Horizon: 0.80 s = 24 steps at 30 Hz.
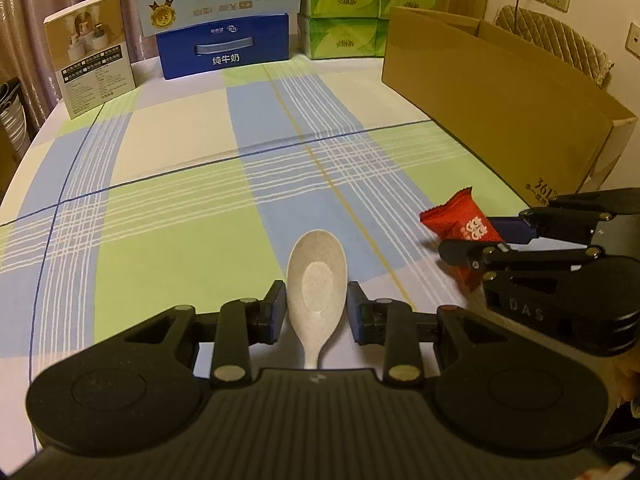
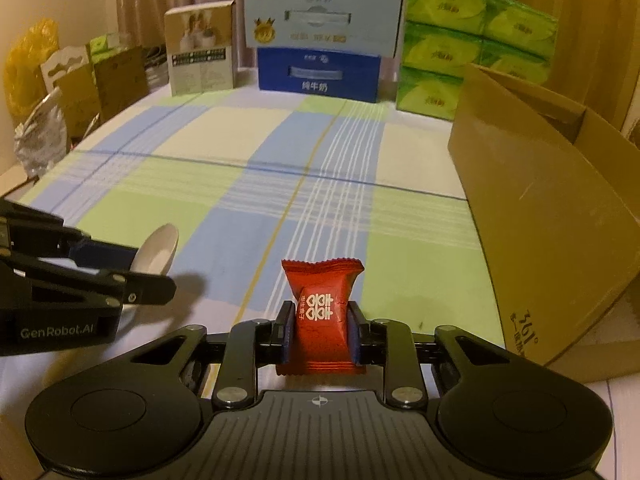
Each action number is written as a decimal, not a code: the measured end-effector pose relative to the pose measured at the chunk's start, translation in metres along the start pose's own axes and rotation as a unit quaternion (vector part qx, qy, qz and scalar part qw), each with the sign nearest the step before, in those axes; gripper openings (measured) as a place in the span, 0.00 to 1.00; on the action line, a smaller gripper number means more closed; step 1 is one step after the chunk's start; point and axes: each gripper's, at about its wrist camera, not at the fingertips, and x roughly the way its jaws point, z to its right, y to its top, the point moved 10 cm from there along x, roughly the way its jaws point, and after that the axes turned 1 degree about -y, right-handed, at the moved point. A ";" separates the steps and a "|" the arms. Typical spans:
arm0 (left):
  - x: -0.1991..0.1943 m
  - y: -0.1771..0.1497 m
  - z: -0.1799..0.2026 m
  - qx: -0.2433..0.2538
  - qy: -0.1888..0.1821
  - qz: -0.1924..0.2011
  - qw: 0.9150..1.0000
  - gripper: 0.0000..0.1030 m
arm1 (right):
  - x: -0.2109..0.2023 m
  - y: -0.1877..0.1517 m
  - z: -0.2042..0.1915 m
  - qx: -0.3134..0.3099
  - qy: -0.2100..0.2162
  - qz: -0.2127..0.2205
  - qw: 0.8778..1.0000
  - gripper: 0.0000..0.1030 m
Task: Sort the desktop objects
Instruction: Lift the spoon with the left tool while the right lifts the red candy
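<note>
A pale speckled spoon (image 1: 316,280) lies bowl-forward between the blue pads of my left gripper (image 1: 317,308), which is shut on it near the bowl's base. The right wrist view shows the spoon (image 2: 160,246) sticking out of the left gripper (image 2: 154,270) at the left edge. A red candy packet (image 2: 322,280) with white characters stands between the pads of my right gripper (image 2: 319,320), which is shut on its sides. In the left wrist view the same candy packet (image 1: 452,216) sits in the right gripper (image 1: 476,236), just right of the spoon.
A checked tablecloth (image 1: 180,160) covers the table. An open cardboard box (image 2: 540,200) stands along the right side. At the back are a blue milk carton (image 2: 320,76), stacked green tissue packs (image 2: 476,44) and a small beige box (image 2: 200,52). Bags (image 2: 28,68) crowd the far left.
</note>
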 end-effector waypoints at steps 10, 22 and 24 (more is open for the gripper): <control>-0.007 0.005 0.000 -0.013 0.005 0.008 1.000 0.26 | -0.008 0.007 0.000 0.023 0.014 0.008 1.000 0.22; -0.023 0.003 0.001 -0.016 0.010 0.020 1.000 0.26 | -0.024 0.005 0.008 0.045 0.018 0.017 0.999 0.22; -0.024 0.003 0.002 -0.021 0.004 0.018 1.000 0.26 | -0.024 0.004 0.008 0.050 0.021 0.014 0.998 0.22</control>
